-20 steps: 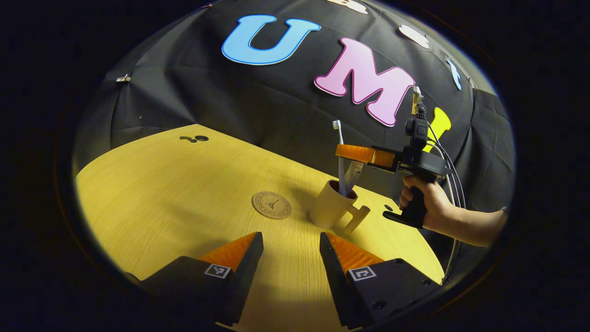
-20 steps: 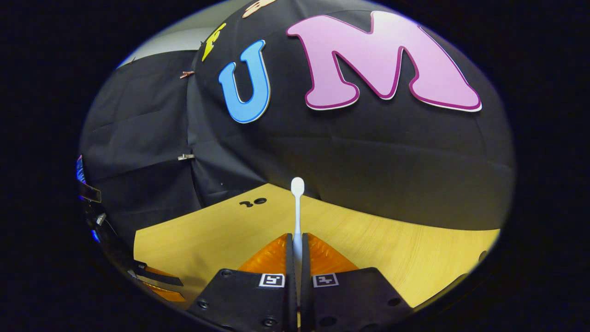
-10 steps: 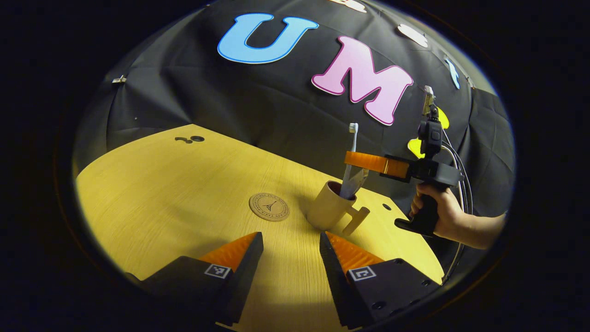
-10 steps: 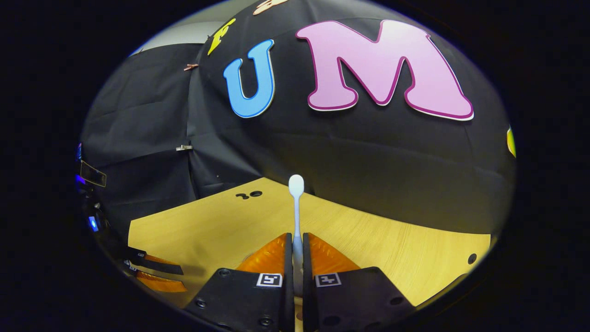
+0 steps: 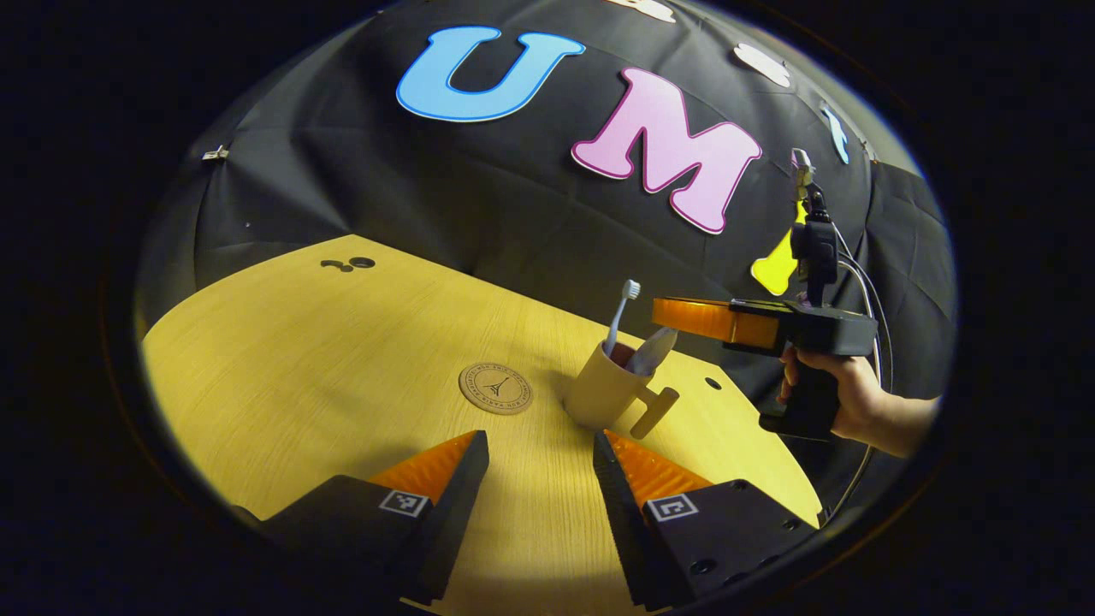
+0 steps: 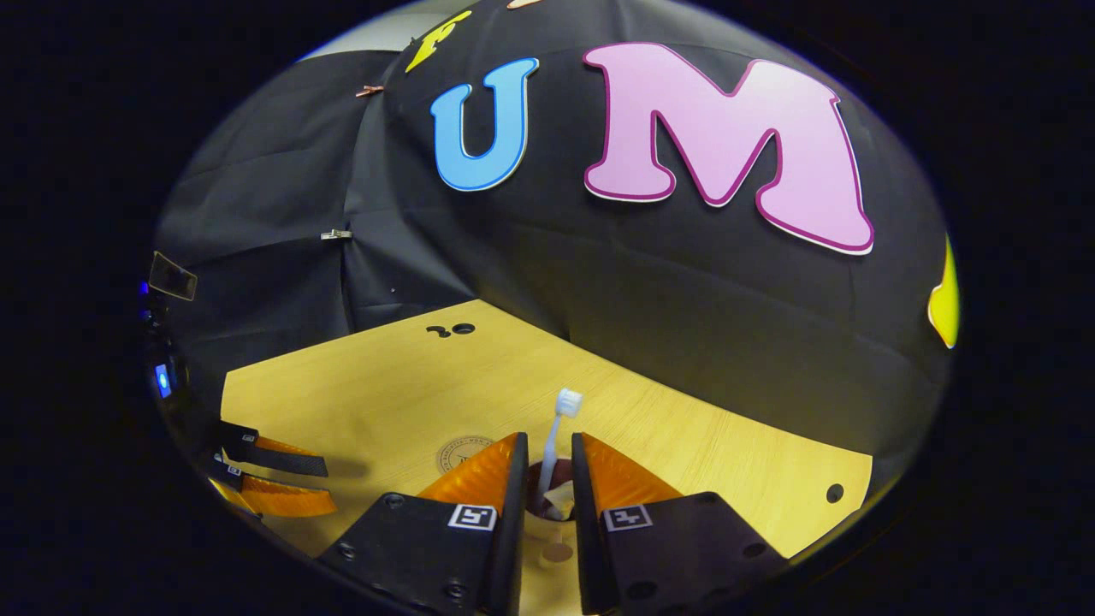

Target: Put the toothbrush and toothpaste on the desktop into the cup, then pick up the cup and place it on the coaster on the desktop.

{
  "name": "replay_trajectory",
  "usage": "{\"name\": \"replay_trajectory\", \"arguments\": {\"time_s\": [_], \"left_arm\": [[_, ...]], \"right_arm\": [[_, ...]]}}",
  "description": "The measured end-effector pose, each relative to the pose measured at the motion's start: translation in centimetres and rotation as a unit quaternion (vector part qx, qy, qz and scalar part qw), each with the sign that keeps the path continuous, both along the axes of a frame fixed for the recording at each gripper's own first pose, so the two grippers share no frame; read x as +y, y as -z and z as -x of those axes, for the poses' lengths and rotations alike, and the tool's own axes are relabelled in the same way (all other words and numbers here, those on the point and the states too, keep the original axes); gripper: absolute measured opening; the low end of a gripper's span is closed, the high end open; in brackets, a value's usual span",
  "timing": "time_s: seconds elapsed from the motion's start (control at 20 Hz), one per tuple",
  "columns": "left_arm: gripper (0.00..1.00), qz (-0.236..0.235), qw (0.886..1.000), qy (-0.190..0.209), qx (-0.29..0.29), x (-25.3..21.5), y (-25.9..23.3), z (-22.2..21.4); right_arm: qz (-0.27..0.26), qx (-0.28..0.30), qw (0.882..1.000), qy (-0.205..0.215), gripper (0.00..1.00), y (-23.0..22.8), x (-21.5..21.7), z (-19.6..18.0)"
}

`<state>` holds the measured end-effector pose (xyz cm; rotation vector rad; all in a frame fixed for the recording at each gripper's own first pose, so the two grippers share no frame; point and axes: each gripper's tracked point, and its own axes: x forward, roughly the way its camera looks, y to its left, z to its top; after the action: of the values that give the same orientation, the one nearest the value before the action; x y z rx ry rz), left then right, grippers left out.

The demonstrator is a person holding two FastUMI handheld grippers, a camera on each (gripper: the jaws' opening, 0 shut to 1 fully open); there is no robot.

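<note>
A beige cup (image 5: 599,395) with a side handle stands on the wooden table (image 5: 325,359), just right of the round coaster (image 5: 495,387). In it lean a white toothbrush (image 5: 621,313), head up and tilted left, and the toothpaste tube (image 5: 652,351). My right gripper (image 5: 665,310), held in a hand (image 5: 843,402), hovers above and right of the cup. Its jaws stand slightly open, with the toothbrush (image 6: 558,428) loose between them and the cup's mouth (image 6: 554,489) below. My left gripper (image 5: 541,447) is open and empty near the front edge, short of the cup.
The left gripper (image 6: 274,479) shows at the table's left edge in the right gripper view, with part of the coaster (image 6: 458,452) near it. Small holes (image 5: 351,263) mark the far corner; another hole (image 5: 713,383) lies right of the cup. Black cloth walls the table's back.
The right gripper opened a little and let go of the toothbrush, which dropped deeper into the cup and now leans left. The right gripper drew back to the right. The left gripper stayed put.
</note>
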<state>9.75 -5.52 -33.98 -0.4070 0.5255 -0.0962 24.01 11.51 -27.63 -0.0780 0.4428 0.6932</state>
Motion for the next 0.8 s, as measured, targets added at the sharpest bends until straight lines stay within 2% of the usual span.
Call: {"name": "replay_trajectory", "arguments": {"time_s": [0.1, 0.3, 0.35, 0.65, 0.7, 0.8], "left_arm": [[0.77, 0.000, 1.000, 0.003, -0.001, -0.1, -0.2, 0.0], [0.77, -0.001, 1.000, 0.010, -0.003, -0.3, -0.6, 0.1], [0.77, -0.002, 1.000, 0.013, -0.003, -0.4, -0.8, 0.2], [0.78, -0.013, 1.000, 0.023, -0.007, -0.5, -1.7, 0.8], [0.77, -0.015, 1.000, 0.024, -0.008, -0.5, -1.7, 1.0], [0.77, -0.017, 0.999, 0.025, -0.009, -0.4, -2.0, 1.3]], "right_arm": [[0.004, 0.009, 1.000, 0.002, 0.28, -0.4, -1.0, 1.0], [0.019, 0.025, 0.999, 0.010, 0.34, -0.8, -3.0, 2.5], [0.022, 0.034, 0.999, 0.012, 0.33, -0.7, -3.3, 2.9], [0.052, 0.122, 0.991, 0.025, 0.37, 2.5, -4.9, 4.7], [0.057, 0.138, 0.988, 0.026, 0.35, 3.2, -4.9, 4.9], [0.072, 0.171, 0.982, 0.028, 0.37, 4.9, -5.3, 5.3]]}}
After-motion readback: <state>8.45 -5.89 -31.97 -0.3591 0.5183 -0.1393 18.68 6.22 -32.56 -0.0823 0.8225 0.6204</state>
